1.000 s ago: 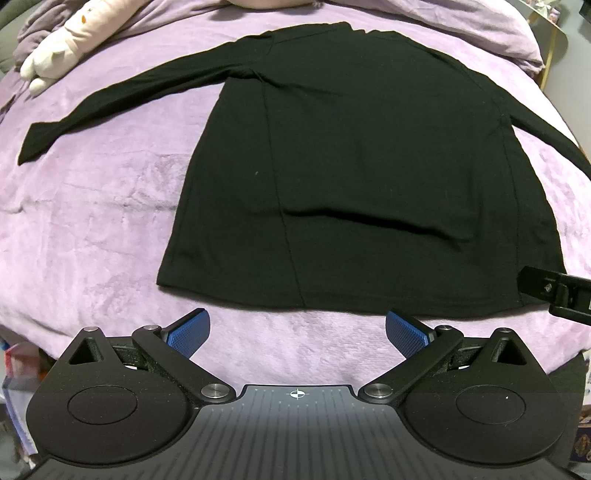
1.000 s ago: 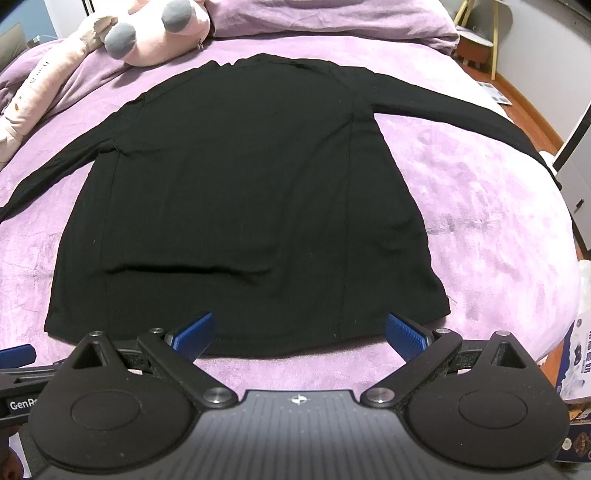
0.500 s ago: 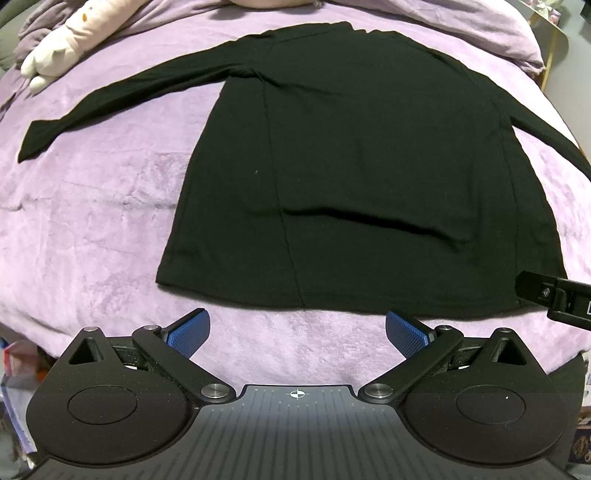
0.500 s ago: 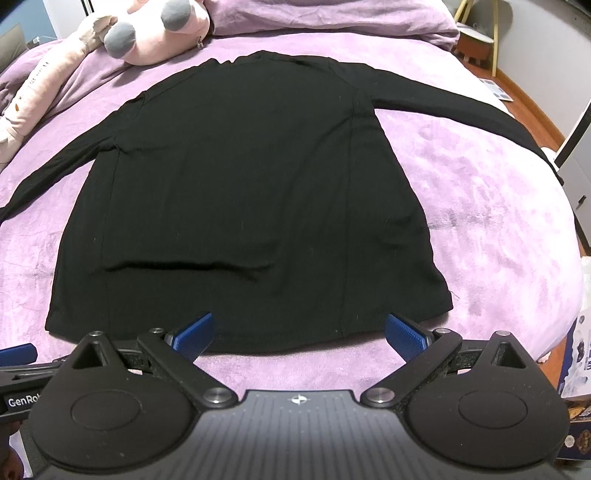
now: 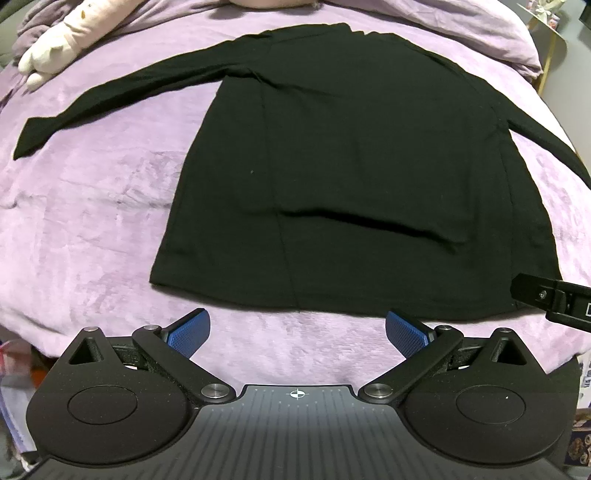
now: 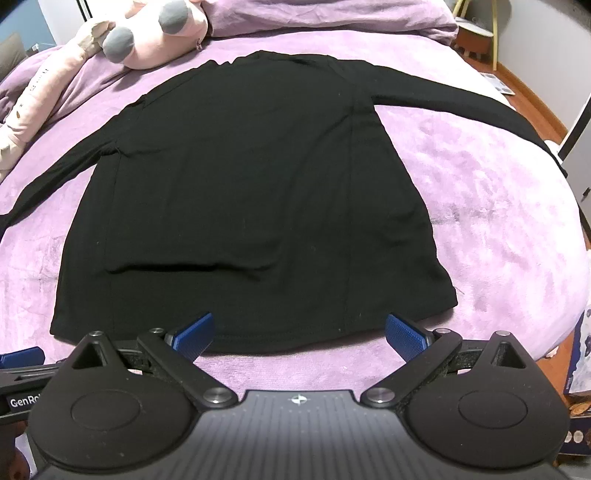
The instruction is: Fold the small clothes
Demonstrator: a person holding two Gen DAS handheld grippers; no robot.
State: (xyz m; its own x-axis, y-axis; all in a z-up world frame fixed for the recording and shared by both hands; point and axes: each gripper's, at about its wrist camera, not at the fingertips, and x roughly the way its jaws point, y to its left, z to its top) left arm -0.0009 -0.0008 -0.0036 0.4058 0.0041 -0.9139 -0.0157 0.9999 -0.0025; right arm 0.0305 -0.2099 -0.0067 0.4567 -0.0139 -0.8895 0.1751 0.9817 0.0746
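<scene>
A black long-sleeved top (image 5: 351, 177) lies flat on a purple blanket (image 5: 85, 236), hem toward me, both sleeves spread out to the sides. It also shows in the right wrist view (image 6: 251, 192). My left gripper (image 5: 297, 330) is open and empty, just short of the hem's left half. My right gripper (image 6: 299, 332) is open and empty, its blue pads (image 6: 194, 338) right at the hem's right half. The right gripper's tip (image 5: 546, 291) shows at the top's right hem corner in the left wrist view.
A pink plush toy (image 6: 147, 33) and a cream plush limb (image 5: 59, 40) lie at the head of the bed, beyond the collar. A purple pillow (image 6: 332, 14) lies at the back. The bed's edge drops off at the right, with floor and boxes (image 6: 576, 373) there.
Both grippers have crept slightly forward toward the hem. The top has not moved. Jaws stay open.
</scene>
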